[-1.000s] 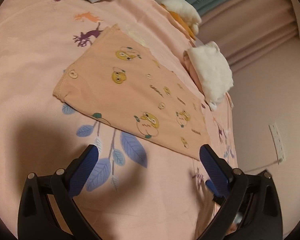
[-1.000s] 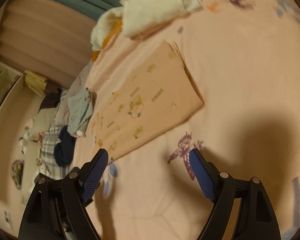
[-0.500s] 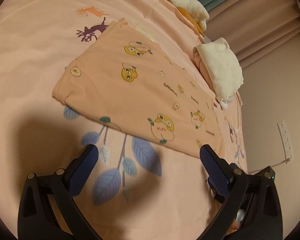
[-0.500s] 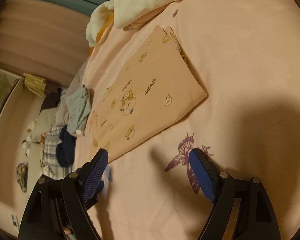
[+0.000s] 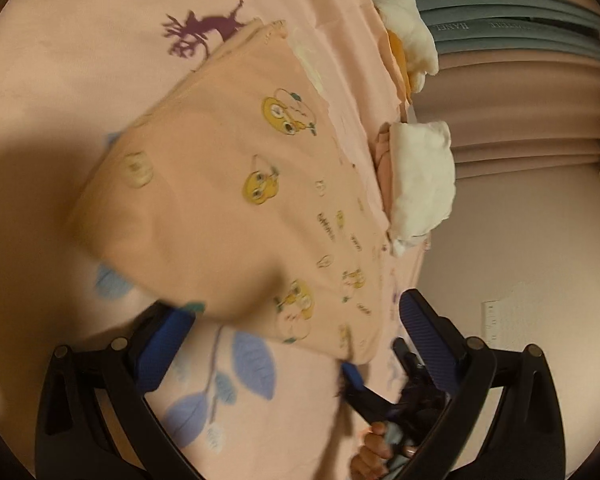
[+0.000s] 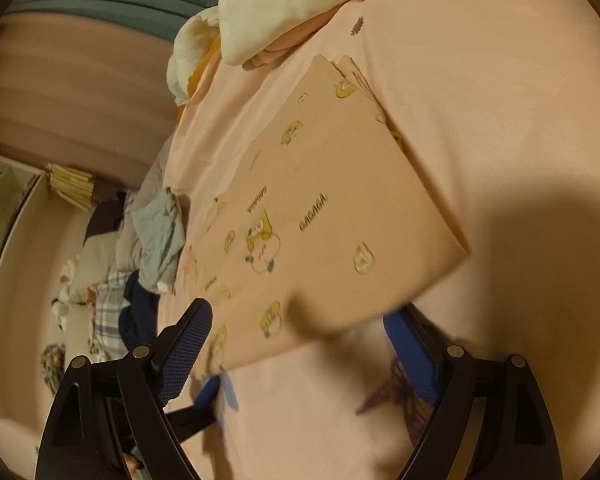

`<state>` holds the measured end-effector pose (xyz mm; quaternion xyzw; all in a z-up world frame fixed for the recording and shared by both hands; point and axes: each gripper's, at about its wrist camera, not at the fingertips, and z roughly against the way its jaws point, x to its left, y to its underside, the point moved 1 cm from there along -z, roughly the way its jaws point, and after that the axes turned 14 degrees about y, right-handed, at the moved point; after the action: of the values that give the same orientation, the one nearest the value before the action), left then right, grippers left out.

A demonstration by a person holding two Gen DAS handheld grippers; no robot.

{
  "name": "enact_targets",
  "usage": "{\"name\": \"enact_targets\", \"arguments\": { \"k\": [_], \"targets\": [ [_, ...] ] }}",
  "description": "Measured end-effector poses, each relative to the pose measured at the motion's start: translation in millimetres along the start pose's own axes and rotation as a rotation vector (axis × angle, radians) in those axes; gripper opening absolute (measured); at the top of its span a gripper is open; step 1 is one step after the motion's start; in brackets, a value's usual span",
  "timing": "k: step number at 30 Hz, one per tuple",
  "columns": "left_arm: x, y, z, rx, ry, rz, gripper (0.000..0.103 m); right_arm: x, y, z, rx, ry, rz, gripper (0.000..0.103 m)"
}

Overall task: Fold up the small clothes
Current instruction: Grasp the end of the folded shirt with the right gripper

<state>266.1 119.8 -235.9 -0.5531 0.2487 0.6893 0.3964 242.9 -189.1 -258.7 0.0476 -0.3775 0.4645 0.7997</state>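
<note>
A folded peach garment (image 5: 228,208) with yellow cartoon prints lies flat on the pink printed bedsheet (image 5: 80,60). My left gripper (image 5: 296,344) is open, its jaws spread on either side of the garment's near edge, just above the sheet. The garment also shows in the right wrist view (image 6: 324,216). My right gripper (image 6: 304,356) is open, its jaws straddling the garment's near edge from the opposite end. Each gripper's blue fingertip shows in the other's view, close to a near corner.
A folded white and pink stack (image 5: 420,180) lies beyond the garment. Loose white and orange clothes (image 5: 404,28) lie further back. A grey garment and a clothes pile (image 6: 156,240) lie off the bed's side. Pleated curtains (image 6: 80,80) hang behind.
Both grippers have moved forward to the garment's near edge, which now lies between their open jaws. The garment has not visibly moved.
</note>
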Motion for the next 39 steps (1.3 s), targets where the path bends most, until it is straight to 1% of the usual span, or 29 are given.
{"name": "enact_targets", "arguments": {
  "k": [2, 3, 8, 9, 10, 11, 12, 14, 15, 16, 17, 18, 19, 20, 21, 23, 24, 25, 28, 29, 31, 33, 36, 39],
  "targets": [
    [-2.6, -4.3, -6.9, 0.018, 0.022, 0.005, 0.101, 1.4, -5.3, -4.2, 0.006, -0.013, -0.02, 0.088],
    [-4.7, -5.0, -10.9, 0.013, 0.033, -0.002, 0.101, 1.8, -8.6, -6.8, 0.01, -0.025, -0.034, 0.088],
    [-7.1, -12.6, -24.7, -0.041, 0.07, -0.013, 0.101, 2.8, -26.8, -22.0, 0.045, -0.084, -0.112, 0.088],
    [-8.2, -15.5, -28.8, -0.045, 0.063, -0.017, 0.1, 3.5, -30.3, -24.7, 0.049, -0.09, -0.125, 0.088],
    [-8.3, -18.3, -32.0, -0.049, 0.041, -0.02, 0.096, 5.0, -34.5, -28.5, 0.052, -0.098, -0.139, 0.088],
    [-7.5, -20.9, -34.7, -0.055, 0.021, -0.022, 0.089, 7.2, -36.2, -30.7, 0.053, -0.099, -0.143, 0.088],
    [-7.2, -24.1, -37.1, -0.069, -0.013, -0.025, 0.084, 10.5, -39.3, -34.5, 0.054, -0.098, -0.142, 0.088],
    [-2.5, -31.0, -40.7, -0.092, -0.059, -0.025, 0.06, 16.5, -42.5, -39.5, 0.051, -0.088, -0.127, 0.086],
    [0.9, -34.2, -41.6, -0.103, -0.082, -0.02, 0.052, 20.7, -43.5, -42.7, 0.044, -0.067, -0.11, 0.082],
    [5.9, -37.1, -41.5, -0.118, -0.114, -0.01, 0.036, 23.6, -43.8, -44.8, 0.035, -0.043, -0.096, 0.079],
    [11.3, -38.6, -40.5, -0.128, -0.118, 0.002, 0.03, 24.6, -45.0, -46.2, 0.029, -0.024, -0.086, 0.068],
    [15.1, -39.7, -40.2, -0.134, -0.104, 0.009, 0.03, 25.5, -45.5, -47.4, 0.016, 0.003, -0.073, 0.054],
    [16.6, -40.4, -41.4, -0.136, -0.101, 0.003, 0.027, 23.9, -45.4, -49.2, 0.002, 0.032, -0.065, 0.046],
    [16.1, -40.5, -42.1, -0.134, -0.111, -0.011, 0.024, 21.3, -46.0, -51.1, -0.004, 0.047, -0.067, 0.03],
    [13.9, -39.1, -43.4, -0.13, -0.132, -0.048, 0.024, 16.9, -46.0, -52.6, -0.011, 0.058, -0.073, 0.014],
    [7.8, -34.8, -46.5, -0.137, -0.178, -0.118, 0.02, 7.8, -45.9, -55.5, -0.021, 0.051, -0.088, 0.007],
    [6.3, -33.0, -48.4, -0.14, -0.195, -0.14, 0.019, 4.9, -44.6, -55.1, -0.031, 0.038, -0.088, 0.006],
    [4.3, -31.9, -50.0, -0.144, -0.213, -0.158, 0.018, 5.8, -44.0, -54.2, -0.041, 0.046, -0.077, 0.006],
    [6.4, -34.0, -51.0, -0.144, -0.216, -0.131, 0.017, 13.0, -43.6, -51.9, -0.057, 0.096, -0.036, 0.007],
    [7.1, -35.3, -50.3, -0.138, -0.213, -0.122, 0.017, 13.2, -44.4, -51.7, -0.055, 0.099, -0.036, 0.007],
    [4.7, -35.0, -50.1, -0.131, -0.221, -0.13, 0.016, 10.7, -45.8, -50.8, -0.045, 0.086, -0.041, 0.007],
    [-2.3, -31.7, -49.1, -0.13, -0.246, -0.165, 0.016, 9.1, -46.1, -51.2, -0.041, 0.07, -0.054, 0.007],
    [-12.6, -24.7, -46.5, -0.121, -0.285, -0.197, 0.012, 10.8, -45.5, -48.2, -0.035, 0.062, -0.042, 0.007],
    [-20.8, -15.9, -35.1, -0.124, -0.29, -0.237, 0.01, 12.7, -42.6, -41.9, -0.02, 0.038, -0.04, 0.007]
  ]
}}
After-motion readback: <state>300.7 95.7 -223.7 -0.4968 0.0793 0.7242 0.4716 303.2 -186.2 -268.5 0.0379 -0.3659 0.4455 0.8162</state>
